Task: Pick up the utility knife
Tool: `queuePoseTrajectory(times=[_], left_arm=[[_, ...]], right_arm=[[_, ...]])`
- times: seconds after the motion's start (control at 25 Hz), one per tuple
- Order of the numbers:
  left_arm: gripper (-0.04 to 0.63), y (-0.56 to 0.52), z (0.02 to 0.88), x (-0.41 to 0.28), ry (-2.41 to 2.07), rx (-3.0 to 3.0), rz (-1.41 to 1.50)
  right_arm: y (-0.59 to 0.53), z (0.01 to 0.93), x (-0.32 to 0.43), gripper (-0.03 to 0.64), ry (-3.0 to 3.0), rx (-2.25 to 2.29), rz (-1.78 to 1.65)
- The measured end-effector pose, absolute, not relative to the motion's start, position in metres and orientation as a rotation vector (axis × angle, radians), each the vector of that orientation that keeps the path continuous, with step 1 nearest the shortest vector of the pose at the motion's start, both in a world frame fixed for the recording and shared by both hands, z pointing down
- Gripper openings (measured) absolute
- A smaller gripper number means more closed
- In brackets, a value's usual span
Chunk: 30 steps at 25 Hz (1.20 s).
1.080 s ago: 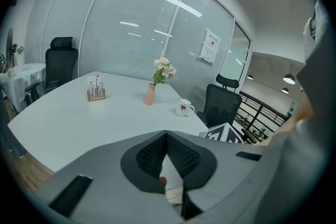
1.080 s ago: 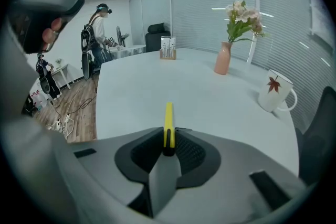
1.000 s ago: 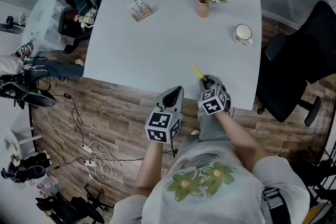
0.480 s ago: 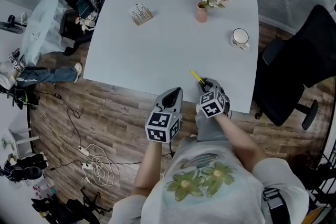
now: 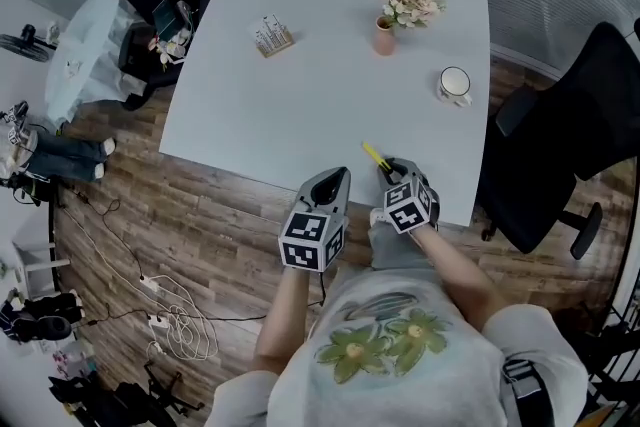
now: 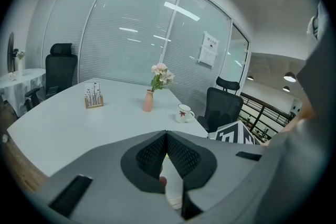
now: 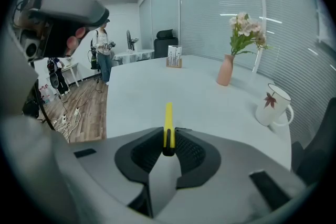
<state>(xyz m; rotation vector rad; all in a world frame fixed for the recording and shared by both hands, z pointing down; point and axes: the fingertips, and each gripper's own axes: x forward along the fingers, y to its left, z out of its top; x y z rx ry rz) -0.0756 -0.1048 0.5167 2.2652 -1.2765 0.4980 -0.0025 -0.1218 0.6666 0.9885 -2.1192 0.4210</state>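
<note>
A slim yellow utility knife (image 7: 168, 123) sticks out forward from between the jaws of my right gripper (image 7: 168, 136), which is shut on its rear end. In the head view the utility knife (image 5: 375, 156) shows as a short yellow bar over the near edge of the white table (image 5: 300, 95), just ahead of the right gripper (image 5: 392, 167). My left gripper (image 5: 338, 177) hovers at the table's near edge, to the left of the right one. Its jaws (image 6: 166, 139) meet at the tips with nothing between them.
On the white table stand a pink vase of flowers (image 5: 386, 33), a white mug (image 5: 455, 84) at the right and a small wooden holder (image 5: 272, 35) at the far left. Black office chairs (image 5: 570, 145) stand right and far left. Cables (image 5: 170, 325) lie on the wooden floor.
The head camera has shifted a little, so the table sits slightly differently in the picture. Both grippers stay where they were, and the knife remains in the right gripper.
</note>
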Motion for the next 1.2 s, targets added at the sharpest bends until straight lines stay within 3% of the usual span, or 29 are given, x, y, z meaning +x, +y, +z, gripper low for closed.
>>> queuePoseTrajectory(times=[1.2], left_arm=[[0.002,-0.123,0.519,-0.059,-1.348,2.261,0.443]], right_arm=[[-0.134,0.601,0.012,0.067,-2.277,0.976,0.286]])
